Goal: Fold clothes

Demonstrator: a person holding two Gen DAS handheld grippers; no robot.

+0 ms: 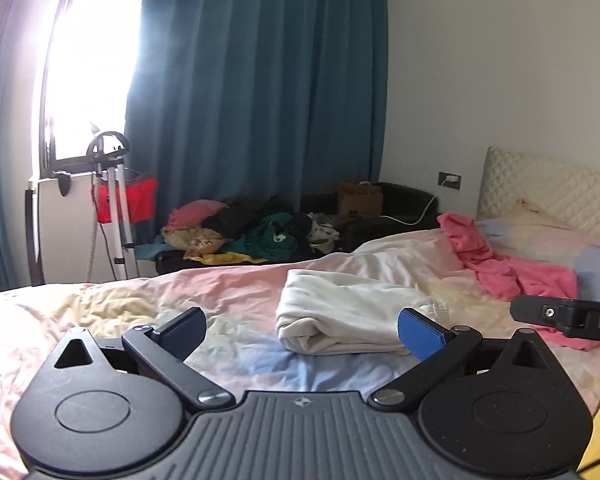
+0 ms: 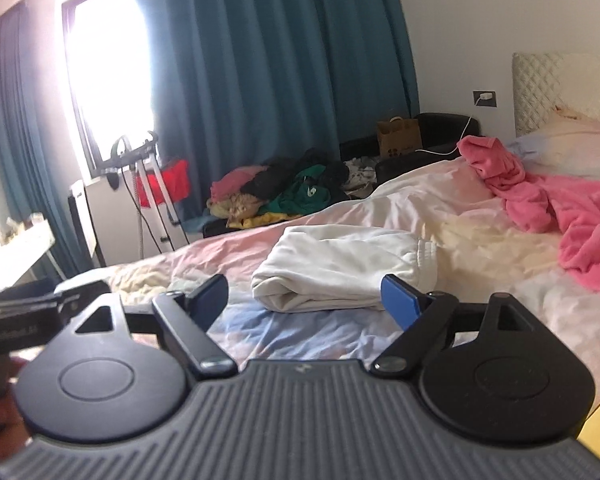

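A folded white garment [image 1: 352, 312] [image 2: 340, 268] lies on the pastel bedsheet [image 1: 220, 292] [image 2: 480, 248], near the middle of the bed. My left gripper [image 1: 302, 330] hovers just short of it, wide open, with nothing between its blue pads. My right gripper [image 2: 305, 296] is also open and empty, a little back from the garment's near fold. A crumpled pink garment [image 1: 500, 264] [image 2: 560, 216] lies farther right, toward the pillow. In the left wrist view, part of the right gripper's black body [image 1: 564, 316] shows at the right edge.
Beyond the bed, a black sofa [image 1: 380, 224] holds a heap of mixed clothes [image 1: 260, 228] [image 2: 292, 192] and a brown paper bag [image 1: 360, 200]. A metal stand [image 1: 116, 200] stands by the window. The quilted headboard [image 1: 548, 188] is at the right, with teal curtains [image 1: 260, 80] behind.
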